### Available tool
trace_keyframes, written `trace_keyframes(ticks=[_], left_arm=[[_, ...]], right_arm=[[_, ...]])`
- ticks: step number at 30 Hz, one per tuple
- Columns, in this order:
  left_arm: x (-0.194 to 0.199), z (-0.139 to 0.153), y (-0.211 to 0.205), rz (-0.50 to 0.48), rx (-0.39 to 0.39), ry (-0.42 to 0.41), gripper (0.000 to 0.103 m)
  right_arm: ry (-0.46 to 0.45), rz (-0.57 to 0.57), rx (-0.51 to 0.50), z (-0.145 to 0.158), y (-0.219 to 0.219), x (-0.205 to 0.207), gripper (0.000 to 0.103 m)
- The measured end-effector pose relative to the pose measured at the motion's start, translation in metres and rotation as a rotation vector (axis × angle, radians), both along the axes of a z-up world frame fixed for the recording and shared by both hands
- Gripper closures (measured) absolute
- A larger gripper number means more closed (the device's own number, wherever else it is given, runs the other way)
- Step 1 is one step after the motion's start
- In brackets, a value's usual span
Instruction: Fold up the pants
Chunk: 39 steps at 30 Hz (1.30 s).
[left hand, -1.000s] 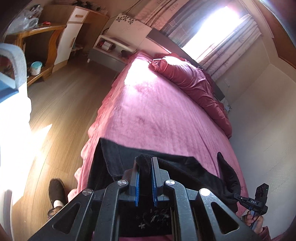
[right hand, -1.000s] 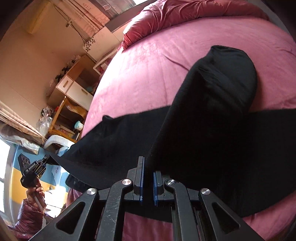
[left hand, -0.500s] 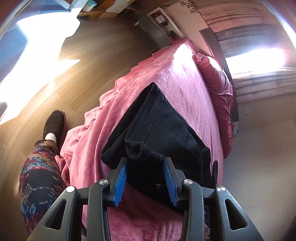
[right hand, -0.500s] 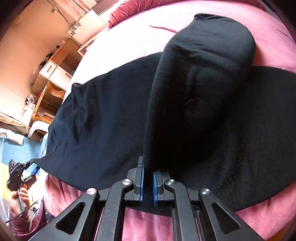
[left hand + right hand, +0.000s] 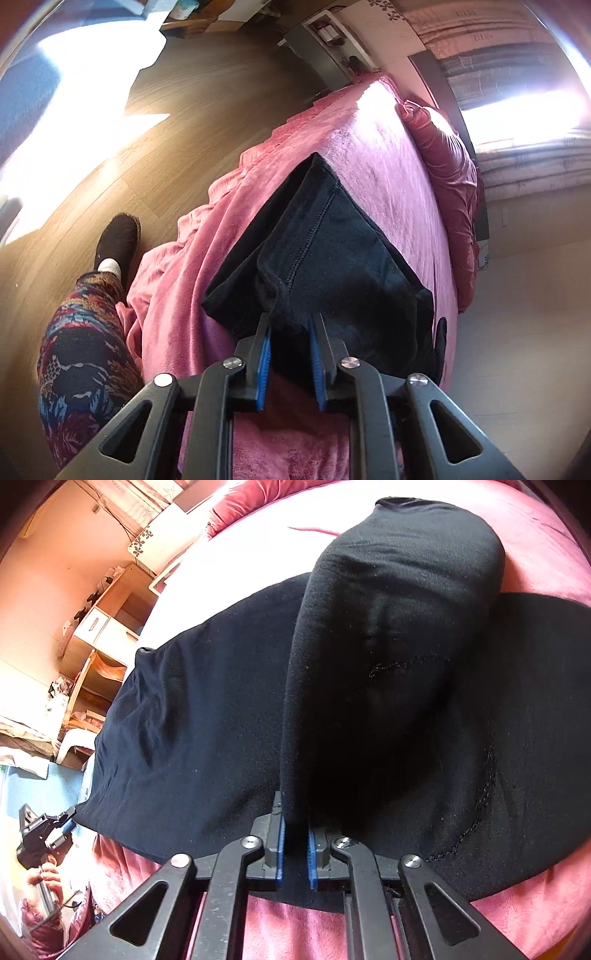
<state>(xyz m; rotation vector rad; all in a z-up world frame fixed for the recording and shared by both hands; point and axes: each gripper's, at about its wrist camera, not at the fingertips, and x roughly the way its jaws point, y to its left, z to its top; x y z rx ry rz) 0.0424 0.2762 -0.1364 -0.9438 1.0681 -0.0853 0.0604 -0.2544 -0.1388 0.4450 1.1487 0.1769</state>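
Black pants [image 5: 332, 251] lie doubled over on the pink bed cover [image 5: 384, 155], near its foot edge. In the left wrist view my left gripper [image 5: 290, 328] has a bunched corner of the pants between its blue pads, and its jaws are closing on it. In the right wrist view my right gripper [image 5: 293, 834] is shut on a thick fold of the pants [image 5: 388, 635] that arches up and away from its jaws over the flat layer. My left gripper [image 5: 66, 818] also shows at the far left of that view, at the corner of the cloth.
A rolled red quilt [image 5: 454, 177] lies along the far side of the bed. The person's patterned trouser leg [image 5: 81, 343] and dark slipper [image 5: 118, 236] stand on the wood floor [image 5: 207, 96] beside the bed. Wooden shelves [image 5: 99, 664] line the wall.
My left gripper rolled and sank, opened wide over the pants' corner, then closed in on it. My right gripper sank with its fold, and the pants now rest flatter on the bed.
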Motion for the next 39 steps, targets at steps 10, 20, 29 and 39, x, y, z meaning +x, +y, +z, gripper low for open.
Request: trace_keyframes(ticks=[10, 20, 29, 39], left_arm=[[0.043, 0.049, 0.0, -0.074, 0.113, -0.169, 0.093], [0.015, -0.028, 0.007, -0.094, 0.197, 0.059, 0.093], [0.016, 0.004, 0.012, 0.001, 0.373, 0.08, 0.069], [0.035, 0.056, -0.07, -0.204, 0.412, -0.179, 0.069]], right_arm=[[-0.11, 0.034, 0.006, 0.047, 0.001, -0.029, 0.096], [-0.017, 0.08, -0.101, -0.008, 0.017, -0.025, 0.097], [0.013, 0.078, -0.051, 0.008, -0.001, -0.027, 0.066], [-0.143, -0.085, -0.222, 0.088, -0.062, 0.036, 0.064]])
